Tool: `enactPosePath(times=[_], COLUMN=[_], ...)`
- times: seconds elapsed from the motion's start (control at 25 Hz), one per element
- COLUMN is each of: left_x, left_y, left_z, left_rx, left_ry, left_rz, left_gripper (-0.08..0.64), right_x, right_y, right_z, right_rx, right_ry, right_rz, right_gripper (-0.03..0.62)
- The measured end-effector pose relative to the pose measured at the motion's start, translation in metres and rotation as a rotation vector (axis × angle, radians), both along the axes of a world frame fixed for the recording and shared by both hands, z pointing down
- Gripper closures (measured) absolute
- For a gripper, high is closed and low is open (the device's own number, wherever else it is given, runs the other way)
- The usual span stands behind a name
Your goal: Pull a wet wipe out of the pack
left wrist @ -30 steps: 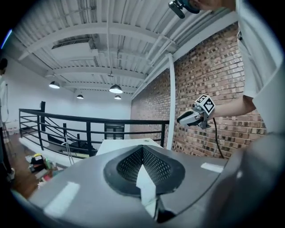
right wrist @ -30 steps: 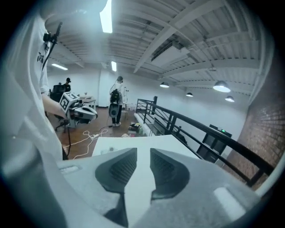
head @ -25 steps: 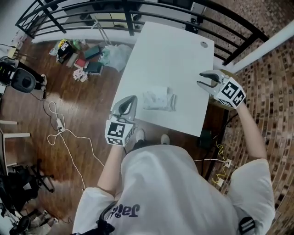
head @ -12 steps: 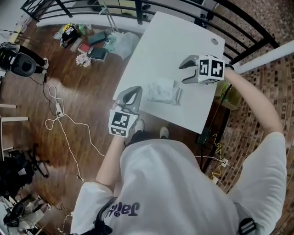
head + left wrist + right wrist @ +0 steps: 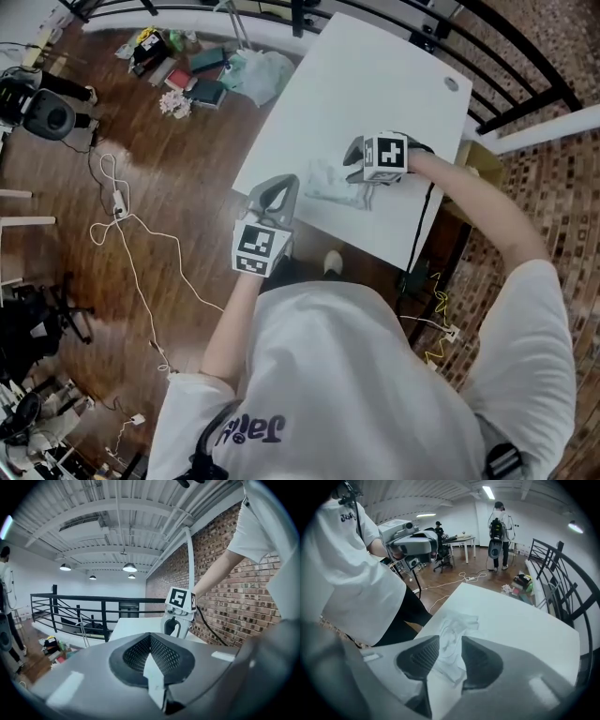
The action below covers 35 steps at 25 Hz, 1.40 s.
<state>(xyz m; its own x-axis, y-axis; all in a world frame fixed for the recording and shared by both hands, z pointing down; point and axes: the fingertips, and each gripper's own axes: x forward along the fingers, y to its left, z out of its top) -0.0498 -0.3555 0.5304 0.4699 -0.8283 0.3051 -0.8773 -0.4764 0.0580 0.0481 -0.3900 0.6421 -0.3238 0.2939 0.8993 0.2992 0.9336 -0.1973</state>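
- White tabletop (image 5: pixel 375 84) over a wood floor (image 5: pixel 169 187). Books and clutter (image 5: pixel 192 80) lie beyond its far corner, and a white cable (image 5: pixel 131 244) trails across the boards.
- The wet wipe pack (image 5: pixel 330 183) lies on the tabletop near my edge.
- My right tool (image 5: pixel 356 161) is over the pack. Its own view shows the jaws a little apart with the crumpled pack (image 5: pixel 457 623) in the gap. I can't tell if they touch it.
- My left tool (image 5: pixel 275 195) sits at the near edge, jaws pressed together on nothing.
- Only the left gripper view shows the brick wall (image 5: pixel 225 592), the railing (image 5: pixel 70 596) and the ceiling lamps (image 5: pixel 130 567).
- Only the right gripper view shows a person with a backpack (image 5: pixel 499 527).
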Motion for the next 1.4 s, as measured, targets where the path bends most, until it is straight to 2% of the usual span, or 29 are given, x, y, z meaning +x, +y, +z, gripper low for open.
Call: enactPosePath(times=[0.4, 0.52, 0.6, 0.68, 0.84, 1.4], left_x=[0.004, 0.005, 0.004, 0.004, 0.004, 0.018], left_y=[0.002, 0.002, 0.0, 0.001, 0.002, 0.005], left_z=[0.009, 0.011, 0.013, 0.017, 0.019, 0.013], left_rx=[-0.024, -0.03, -0.032, -0.038, -0.045, -0.027], left_ry=[-0.001, 0.007, 0.013, 0.017, 0.018, 0.032], left_rz=[0.013, 0.016, 0.009, 0.005, 0.012, 0.068], left_gripper=[0.545, 0.545, 0.545, 0.545, 0.545, 0.545], right_x=[-0.014, -0.017, -0.015, -0.012, -0.012, -0.016], right_y=[0.008, 0.007, 0.004, 0.004, 0.005, 0.0], right_z=[0.045, 0.051, 0.055, 0.057, 0.046, -0.027], right_rx=[-0.012, -0.005, 0.013, 0.022, 0.033, 0.103], right_ry=[0.035, 0.044, 0.065, 0.078, 0.059, -0.02], right_rz=[0.043, 0.065, 0.065, 0.051, 0.02, 0.042], right_gripper=[0.504, 0.533, 0.597, 0.598, 0.6, 0.601])
